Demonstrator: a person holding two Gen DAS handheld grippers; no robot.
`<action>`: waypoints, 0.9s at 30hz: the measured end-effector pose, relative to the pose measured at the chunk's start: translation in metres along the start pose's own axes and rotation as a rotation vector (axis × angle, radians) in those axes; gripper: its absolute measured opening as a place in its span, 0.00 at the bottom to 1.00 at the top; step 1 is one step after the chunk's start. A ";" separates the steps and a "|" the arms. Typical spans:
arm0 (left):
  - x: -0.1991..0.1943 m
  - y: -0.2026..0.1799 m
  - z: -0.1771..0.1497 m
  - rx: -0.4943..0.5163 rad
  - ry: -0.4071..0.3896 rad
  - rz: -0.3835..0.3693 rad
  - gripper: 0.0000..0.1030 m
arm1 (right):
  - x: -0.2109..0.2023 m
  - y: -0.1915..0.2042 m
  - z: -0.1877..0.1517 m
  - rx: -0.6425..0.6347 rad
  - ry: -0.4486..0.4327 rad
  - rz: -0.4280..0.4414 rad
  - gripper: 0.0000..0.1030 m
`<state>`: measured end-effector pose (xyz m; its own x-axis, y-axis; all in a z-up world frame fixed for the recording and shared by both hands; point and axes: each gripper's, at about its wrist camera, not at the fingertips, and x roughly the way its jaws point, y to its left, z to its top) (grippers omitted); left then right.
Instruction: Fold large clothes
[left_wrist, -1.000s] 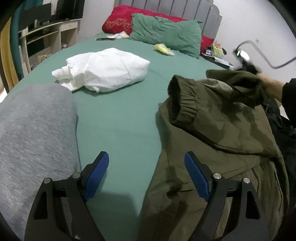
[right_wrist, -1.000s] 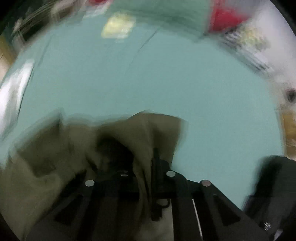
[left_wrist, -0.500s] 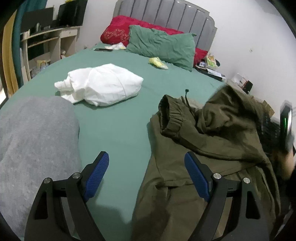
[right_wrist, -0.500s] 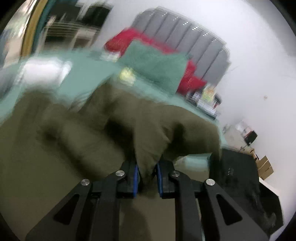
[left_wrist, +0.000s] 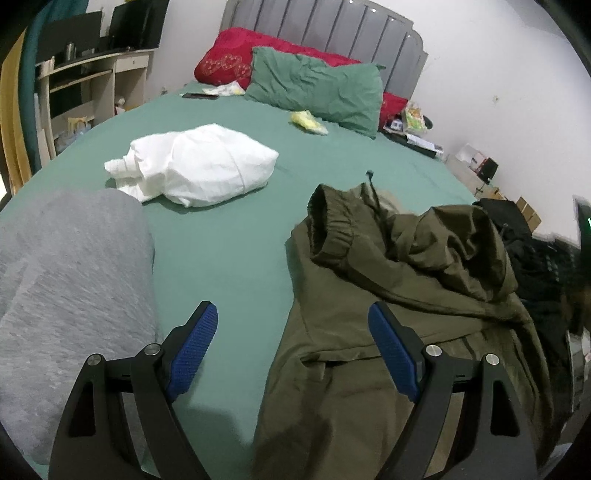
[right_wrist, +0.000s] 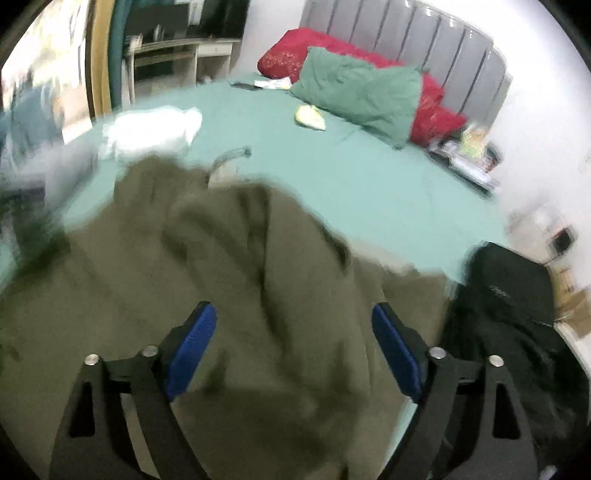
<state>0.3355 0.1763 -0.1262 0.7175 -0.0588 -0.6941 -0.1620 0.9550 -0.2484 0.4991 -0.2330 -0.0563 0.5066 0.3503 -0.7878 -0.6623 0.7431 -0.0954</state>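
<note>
An olive green jacket (left_wrist: 399, 295) lies rumpled on the green bed (left_wrist: 236, 236), one cuffed sleeve (left_wrist: 328, 225) folded over its body. My left gripper (left_wrist: 291, 343) is open and empty above the jacket's left edge. My right gripper (right_wrist: 293, 343) is open and empty above the jacket (right_wrist: 229, 273), whose folds lie below the fingers. The right wrist view is blurred.
A folded white garment (left_wrist: 199, 166) lies mid-bed. A grey garment (left_wrist: 70, 266) is at the left. A black garment (left_wrist: 535, 254) lies at the right, also in the right wrist view (right_wrist: 513, 306). Green pillow (left_wrist: 317, 88) and red pillow (left_wrist: 229, 62) at the headboard. A yellow item (left_wrist: 308, 122) lies near them.
My right gripper was shut on the jacket's fold and carried it across the jacket; it has now opened and let go. The left gripper stayed open and hardly moved.
</note>
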 end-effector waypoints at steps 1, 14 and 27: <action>0.002 0.000 -0.001 0.000 0.009 -0.005 0.84 | 0.019 -0.014 0.016 0.038 0.022 0.037 0.85; 0.009 0.000 0.000 -0.006 0.032 -0.036 0.84 | 0.059 0.008 0.131 -0.255 -0.039 -0.466 0.04; -0.011 -0.010 -0.006 0.015 -0.006 -0.039 0.84 | 0.058 0.205 -0.118 -0.760 0.071 -0.287 0.49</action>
<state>0.3251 0.1660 -0.1195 0.7270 -0.0944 -0.6802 -0.1236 0.9564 -0.2648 0.3276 -0.1280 -0.1939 0.6940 0.1491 -0.7044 -0.7188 0.1993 -0.6660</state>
